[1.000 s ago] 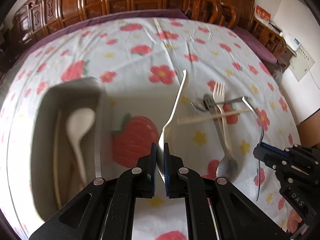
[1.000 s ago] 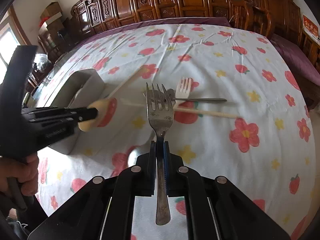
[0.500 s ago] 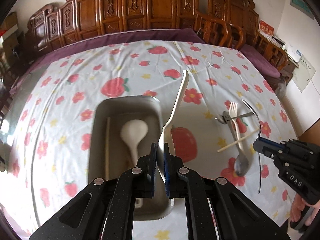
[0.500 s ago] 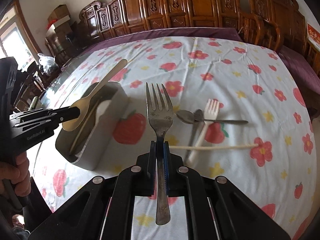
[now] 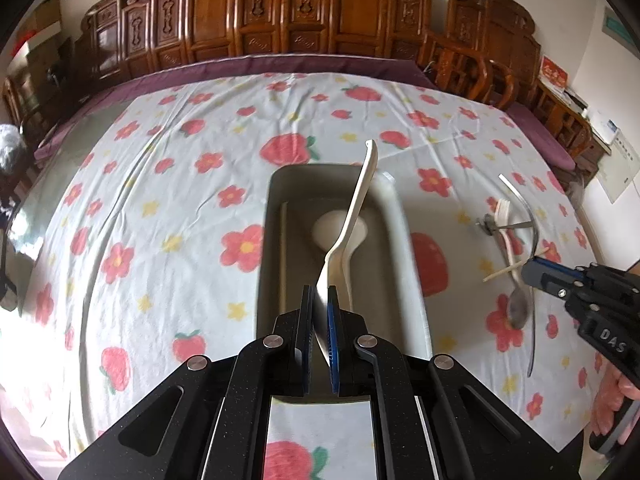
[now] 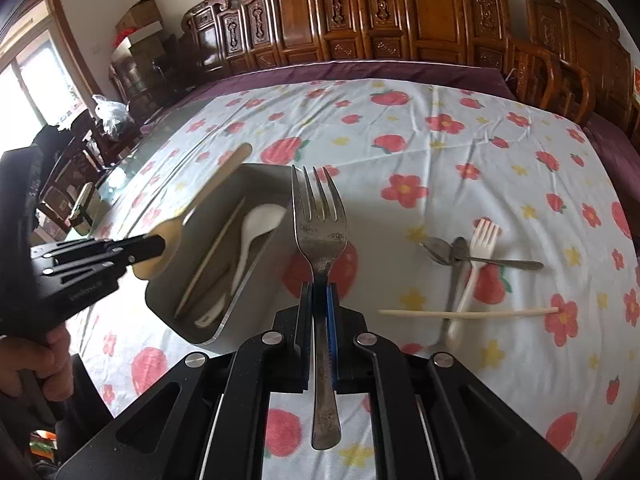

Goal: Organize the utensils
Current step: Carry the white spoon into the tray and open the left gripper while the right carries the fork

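Above tray (image 5: 404,240), spoon (image 5: 356,216) clamped in left hand-held gripper (image 5: 319,320)

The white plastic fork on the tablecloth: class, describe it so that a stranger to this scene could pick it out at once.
Start at the grey tray on the flowered tablecloth, then look right to the small heap of loose cutlery. The white plastic fork lies there, prongs pointing away, crossed by a chopstick near its handle. It is the heap's only white piece; the spoons beside it are grey metal.

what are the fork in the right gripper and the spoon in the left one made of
Fork: metal, likely steel; grey, dull sheen, tarnish spots. Spoon: cream-coloured, matte, no metallic shine; probably plastic, though in the right view it looks tan, so wood or bamboo is possible.
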Tool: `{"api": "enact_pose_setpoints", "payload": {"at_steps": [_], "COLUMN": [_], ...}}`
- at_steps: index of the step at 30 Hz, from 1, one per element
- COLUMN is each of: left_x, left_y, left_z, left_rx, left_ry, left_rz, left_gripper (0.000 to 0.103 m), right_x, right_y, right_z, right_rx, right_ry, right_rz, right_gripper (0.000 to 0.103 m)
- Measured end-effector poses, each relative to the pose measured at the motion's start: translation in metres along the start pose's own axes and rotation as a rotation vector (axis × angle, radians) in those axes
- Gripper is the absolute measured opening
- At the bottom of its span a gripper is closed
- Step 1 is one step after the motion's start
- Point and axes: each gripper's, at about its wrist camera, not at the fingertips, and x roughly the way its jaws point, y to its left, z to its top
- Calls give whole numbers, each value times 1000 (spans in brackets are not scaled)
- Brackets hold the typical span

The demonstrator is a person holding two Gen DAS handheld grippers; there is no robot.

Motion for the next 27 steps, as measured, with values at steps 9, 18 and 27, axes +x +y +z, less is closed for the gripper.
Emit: {"api": "enact_pose_setpoints", "payload": {"at_steps": [9, 18, 27], "left_x": [22, 32, 18], "left_y": [15, 13, 23], "left_z": [-5, -2, -3], "left_rx": [-27, -30, -32], "left_ry": [37, 50, 28], "left_rz": [4, -21, -48], "left_gripper": [5, 6, 20], "right_x": [6, 12, 25], "right_y": [26, 42, 57], "right_z": [11, 24, 35], "right_rx": [-23, -44, -46], "right_ry": [-4, -3, 2], "right_rz": [33, 54, 81], "right_gripper": [8, 8, 8]}}
